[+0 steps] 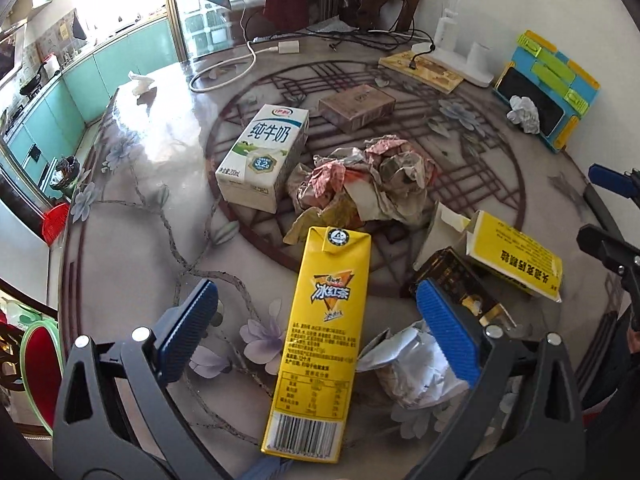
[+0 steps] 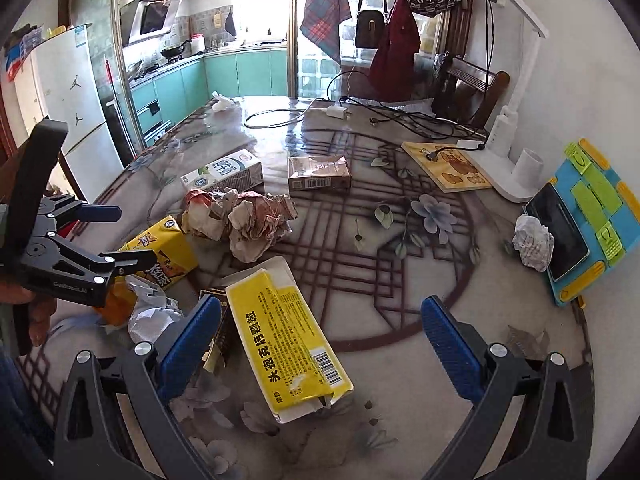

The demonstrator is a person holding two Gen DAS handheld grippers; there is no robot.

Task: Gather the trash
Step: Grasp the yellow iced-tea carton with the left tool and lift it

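My left gripper (image 1: pixel 320 328) is open, its blue pads either side of a yellow iced-tea carton (image 1: pixel 320 344) lying flat on the table and touching neither pad. Beside it lie a crumpled white wrapper (image 1: pixel 412 364), a dark box (image 1: pixel 456 280) and a yellow medicine box (image 1: pixel 516 258). Further back are a crumpled paper heap (image 1: pixel 368 184), a milk carton (image 1: pixel 260 152) and a brown box (image 1: pixel 356 106). My right gripper (image 2: pixel 320 340) is open over the yellow medicine box (image 2: pixel 288 340). The left gripper (image 2: pixel 108 236) shows at the left of the right wrist view.
A phone on a blue-yellow stand (image 2: pixel 588 216) with a white paper ball (image 2: pixel 534 242) sits at the right. A white lamp base (image 2: pixel 508 172), a book (image 2: pixel 448 166), cables and a charger (image 2: pixel 338 111) lie at the back. Table edge and kitchen are left.
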